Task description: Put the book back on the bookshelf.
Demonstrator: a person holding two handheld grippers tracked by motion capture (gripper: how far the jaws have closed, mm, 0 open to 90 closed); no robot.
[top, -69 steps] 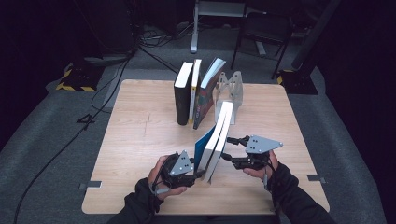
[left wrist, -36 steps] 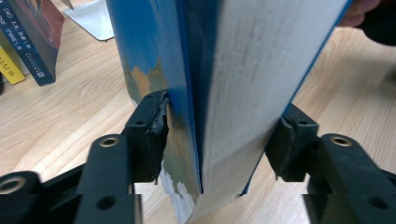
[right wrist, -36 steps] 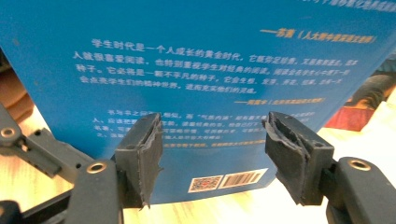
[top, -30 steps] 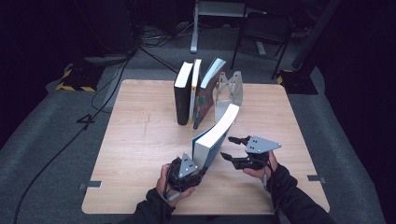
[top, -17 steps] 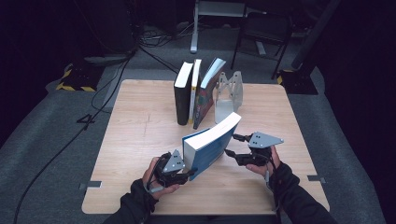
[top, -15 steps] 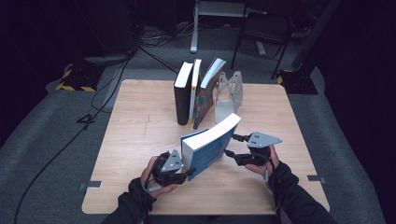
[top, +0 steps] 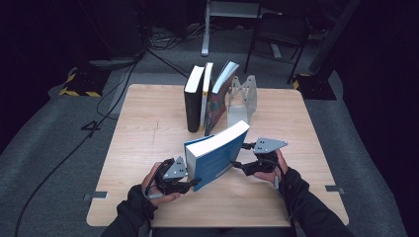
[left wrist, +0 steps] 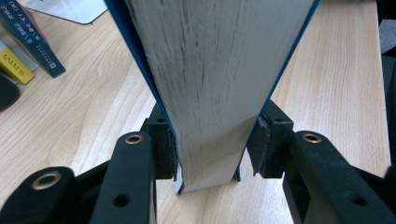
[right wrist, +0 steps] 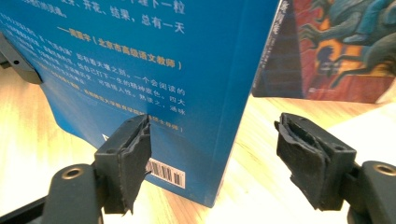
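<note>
A thick blue paperback [top: 217, 154] leans over toward the left above the table's front half, its page block facing up. My left gripper [top: 190, 181] is shut on its lower end. In the left gripper view both pads clamp the covers of the book [left wrist: 210, 70], left gripper [left wrist: 210, 140]. My right gripper [top: 241, 157] is at the book's right side with its jaws just widened. In the right gripper view the book's back cover [right wrist: 140, 60] with a barcode lies behind the right gripper [right wrist: 212, 140], whose pads stand apart and press on nothing.
Three books [top: 206, 96] stand at the back of the wooden table [top: 148, 128], the rightmost leaning against a metal bookend [top: 243, 96]. That colourful book [right wrist: 336, 46] is close behind the blue one. Cables and a chair are on the floor beyond.
The blue book has tipped from upright to a low lean toward the left, and my left gripper moved left with it. My right gripper's jaws have spread off the book.
</note>
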